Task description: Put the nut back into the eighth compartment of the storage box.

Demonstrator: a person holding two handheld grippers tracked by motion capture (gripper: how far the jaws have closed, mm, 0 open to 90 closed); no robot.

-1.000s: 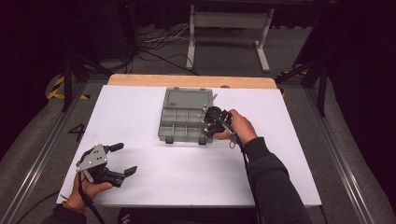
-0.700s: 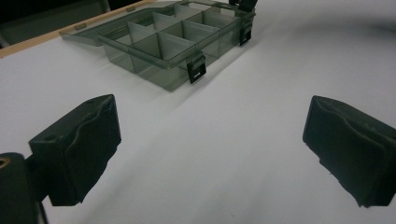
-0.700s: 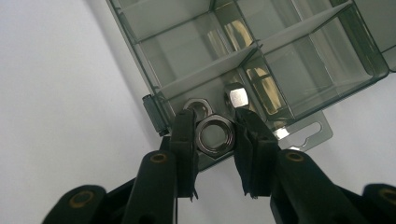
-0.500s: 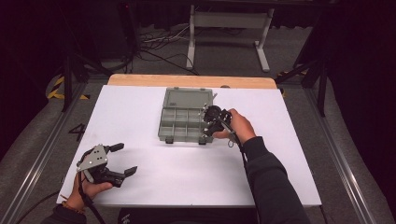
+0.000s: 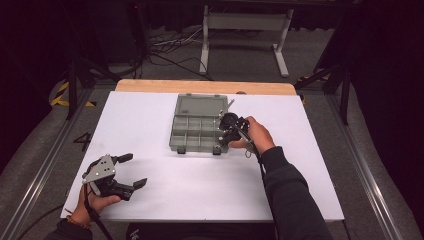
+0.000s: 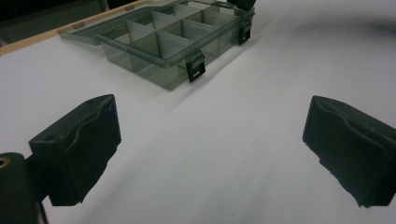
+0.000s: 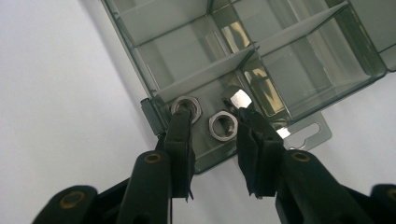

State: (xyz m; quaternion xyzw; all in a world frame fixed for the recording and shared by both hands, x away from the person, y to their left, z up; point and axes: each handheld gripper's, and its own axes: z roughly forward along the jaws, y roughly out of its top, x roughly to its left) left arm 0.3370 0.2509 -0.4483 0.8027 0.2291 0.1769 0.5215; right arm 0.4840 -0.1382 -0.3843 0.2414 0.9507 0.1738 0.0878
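At the near left corner of the white surface (image 5: pixel 200 175), the left gripper (image 5: pixel 131 171) rests in the person's left hand (image 5: pixel 92 202), its 2 jaws spread wide with nothing between them. In the left gripper view the 2 black pads (image 6: pixel 77 144) stand far apart over bare white surface, and the box lies beyond them.

Farther in, right of centre, the right hand (image 5: pixel 257 136) holds the right gripper (image 5: pixel 223 136) at the right edge of a grey see-through plastic box (image 5: pixel 197 131). The box sits open near the middle of the surface, its lid (image 5: pixel 200 105) lying flat on the far side and 2 black latches on its near wall. In the right gripper view the right gripper (image 7: pixel 212 122) has its jaws partly open, tips lowered into a corner compartment of the box (image 7: pixel 303 60). 3 metal nuts lie there: 1 nut (image 7: pixel 187 105) touches the left jaw tip, a second nut (image 7: pixel 222 126) lies between the jaws, and a third nut (image 7: pixel 237 99) sits against the right jaw tip. The jaws grip none of them.

Beyond the surface's far wooden edge (image 5: pixel 200 86), cables (image 5: pixel 170 47) lie on the floor.
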